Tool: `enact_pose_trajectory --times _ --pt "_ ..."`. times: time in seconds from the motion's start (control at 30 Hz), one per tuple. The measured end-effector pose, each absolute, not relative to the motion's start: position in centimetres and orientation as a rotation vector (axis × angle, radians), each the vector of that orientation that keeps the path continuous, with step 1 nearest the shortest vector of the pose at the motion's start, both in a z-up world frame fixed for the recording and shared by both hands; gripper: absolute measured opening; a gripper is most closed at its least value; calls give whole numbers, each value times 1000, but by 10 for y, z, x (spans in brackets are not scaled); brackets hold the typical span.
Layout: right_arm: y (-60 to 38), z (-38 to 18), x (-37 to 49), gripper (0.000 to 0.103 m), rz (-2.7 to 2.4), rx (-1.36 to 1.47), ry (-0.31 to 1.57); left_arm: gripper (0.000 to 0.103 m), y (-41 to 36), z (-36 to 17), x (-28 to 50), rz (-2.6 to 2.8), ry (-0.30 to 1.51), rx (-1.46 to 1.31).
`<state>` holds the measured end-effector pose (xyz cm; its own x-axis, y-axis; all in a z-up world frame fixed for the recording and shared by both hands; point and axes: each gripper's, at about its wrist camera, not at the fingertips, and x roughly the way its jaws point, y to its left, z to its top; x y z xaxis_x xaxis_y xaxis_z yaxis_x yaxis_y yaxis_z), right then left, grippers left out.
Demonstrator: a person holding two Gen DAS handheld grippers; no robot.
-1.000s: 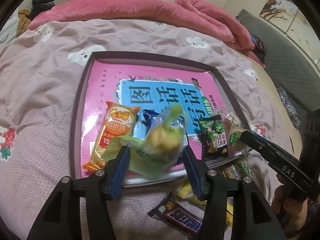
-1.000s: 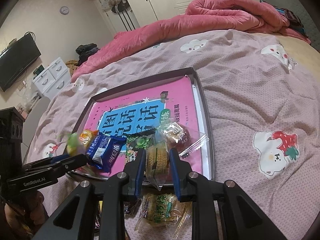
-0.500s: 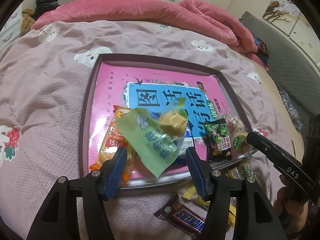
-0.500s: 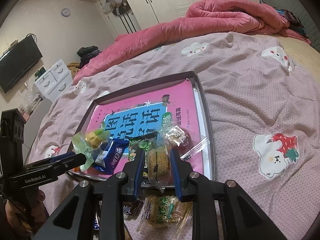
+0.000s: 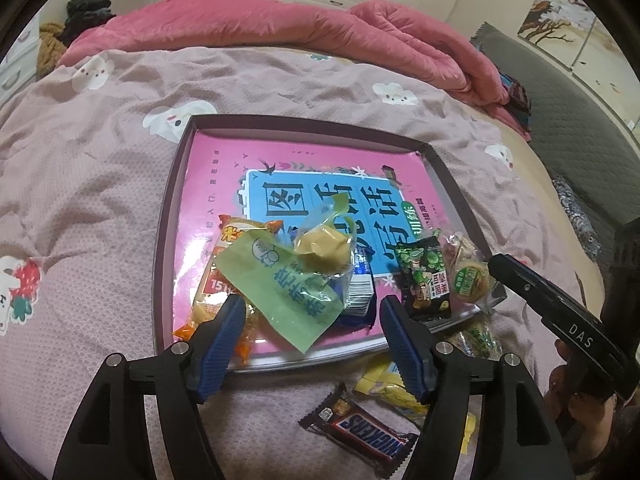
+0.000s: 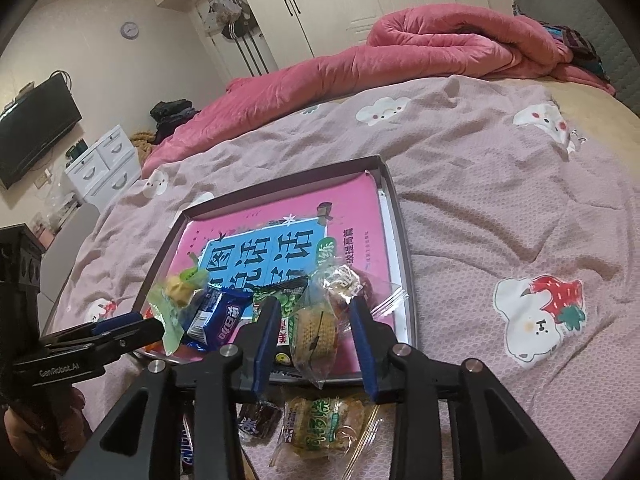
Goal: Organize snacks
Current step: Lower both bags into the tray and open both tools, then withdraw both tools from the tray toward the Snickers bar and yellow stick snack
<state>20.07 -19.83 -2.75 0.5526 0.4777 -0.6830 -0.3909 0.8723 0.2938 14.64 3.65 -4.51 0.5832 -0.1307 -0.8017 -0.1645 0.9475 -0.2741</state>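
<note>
A dark-rimmed tray (image 5: 168,216) with a pink and blue printed sheet lies on the bed. My left gripper (image 5: 312,332) is open over its near edge, jaws still opening. A green packet with a yellow pastry (image 5: 288,280) lies loose just ahead of it, on an orange packet (image 5: 224,264) and a blue packet (image 5: 360,280). In the right wrist view, my right gripper (image 6: 314,336) is opening. A clear packet with a yellow cake (image 6: 316,328) stands tilted between its fingers, with a gap on each side, at the tray's (image 6: 400,216) near right corner.
A black and green pea packet (image 5: 424,276) lies in the tray. On the blanket in front of it are a Snickers bar (image 5: 364,436), a yellow packet (image 5: 388,388), a green-labelled pastry packet (image 6: 324,420) and a dark packet (image 6: 260,420). A rolled pink quilt (image 5: 320,24) lies behind.
The left jaws spread and the green packet slipped out onto the snacks in the tray. The right jaws came off the cake packet, which now stands free between them.
</note>
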Motion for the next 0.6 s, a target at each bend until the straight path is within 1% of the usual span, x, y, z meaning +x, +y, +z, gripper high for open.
enact_pose_trajectory --times 0.1,0.47,0.6 --pt "-200 -25 201 43 521 128 834 72 36 -44 145 16 956 -338" --pt "-202 -16 198 47 537 137 798 73 36 -38 139 18 955 -335" --pt "-203 -14 196 50 540 141 790 73 36 -36 137 15 955 -336"
